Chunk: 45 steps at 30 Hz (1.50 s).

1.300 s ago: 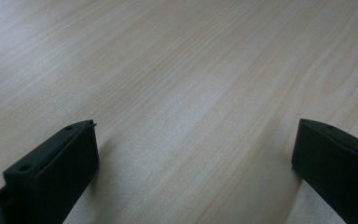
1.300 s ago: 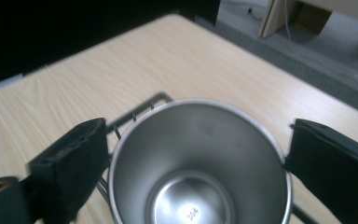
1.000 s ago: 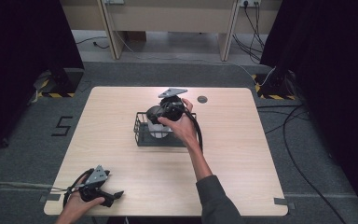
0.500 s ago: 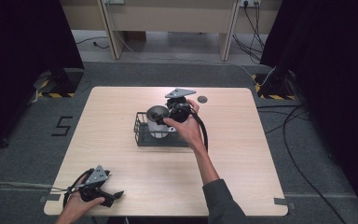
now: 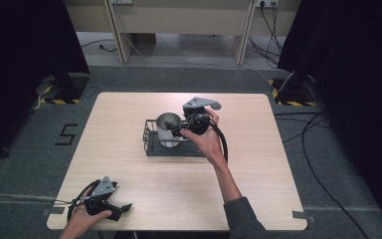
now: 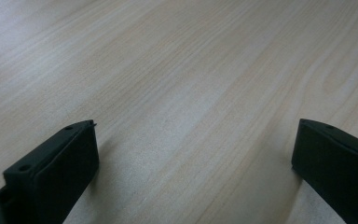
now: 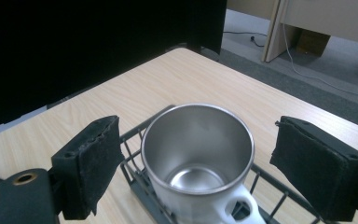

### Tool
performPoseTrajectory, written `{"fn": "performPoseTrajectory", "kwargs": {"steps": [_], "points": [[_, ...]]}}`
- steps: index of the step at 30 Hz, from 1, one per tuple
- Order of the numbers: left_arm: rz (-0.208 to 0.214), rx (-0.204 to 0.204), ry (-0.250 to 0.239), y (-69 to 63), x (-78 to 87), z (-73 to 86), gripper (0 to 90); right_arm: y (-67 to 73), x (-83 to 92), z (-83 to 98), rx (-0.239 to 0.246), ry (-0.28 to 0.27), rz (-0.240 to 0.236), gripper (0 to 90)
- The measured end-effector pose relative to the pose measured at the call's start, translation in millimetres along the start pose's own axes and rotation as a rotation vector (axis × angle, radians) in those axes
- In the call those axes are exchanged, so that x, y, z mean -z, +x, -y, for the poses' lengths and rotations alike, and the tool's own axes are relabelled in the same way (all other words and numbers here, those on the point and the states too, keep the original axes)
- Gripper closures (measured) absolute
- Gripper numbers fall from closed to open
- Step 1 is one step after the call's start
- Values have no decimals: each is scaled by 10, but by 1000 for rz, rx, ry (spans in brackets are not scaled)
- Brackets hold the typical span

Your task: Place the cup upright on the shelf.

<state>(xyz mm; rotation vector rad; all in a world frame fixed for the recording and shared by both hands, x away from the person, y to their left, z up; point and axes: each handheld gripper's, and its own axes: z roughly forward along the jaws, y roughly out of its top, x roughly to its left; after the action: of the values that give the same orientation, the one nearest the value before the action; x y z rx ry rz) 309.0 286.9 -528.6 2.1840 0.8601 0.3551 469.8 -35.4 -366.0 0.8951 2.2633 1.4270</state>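
Compared with one second ago, the right tool (image 5: 179, 131) has moved a little back from the wire basket (image 5: 151, 145). Its jaws stand apart and press on nothing. The steel mug (image 5: 168, 128) stands upright inside the basket, so I judge the placing is done. The left tool (image 5: 122, 206) rests at the near edge, jaws also apart and empty. The counter (image 5: 278, 174) is pale wood, and grey carpet, cables and dark curtains surround it
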Motion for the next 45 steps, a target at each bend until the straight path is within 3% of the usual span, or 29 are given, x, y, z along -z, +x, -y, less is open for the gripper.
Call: {"fn": "performPoseTrajectory", "kwargs": {"steps": [28, 39, 45], "points": [[-1, -2, 0, 1, -1, 0, 0, -20, 494, 388, -27, -60, 6, 152], [-2, -2, 0, 2, -1, 1, 0, 0, 705, 665, -48, -91, 15, 152], [-3, -3, 2, 4, 0, 0, 0, 27, 770, 824, -41, -78, 22, 152]]}}
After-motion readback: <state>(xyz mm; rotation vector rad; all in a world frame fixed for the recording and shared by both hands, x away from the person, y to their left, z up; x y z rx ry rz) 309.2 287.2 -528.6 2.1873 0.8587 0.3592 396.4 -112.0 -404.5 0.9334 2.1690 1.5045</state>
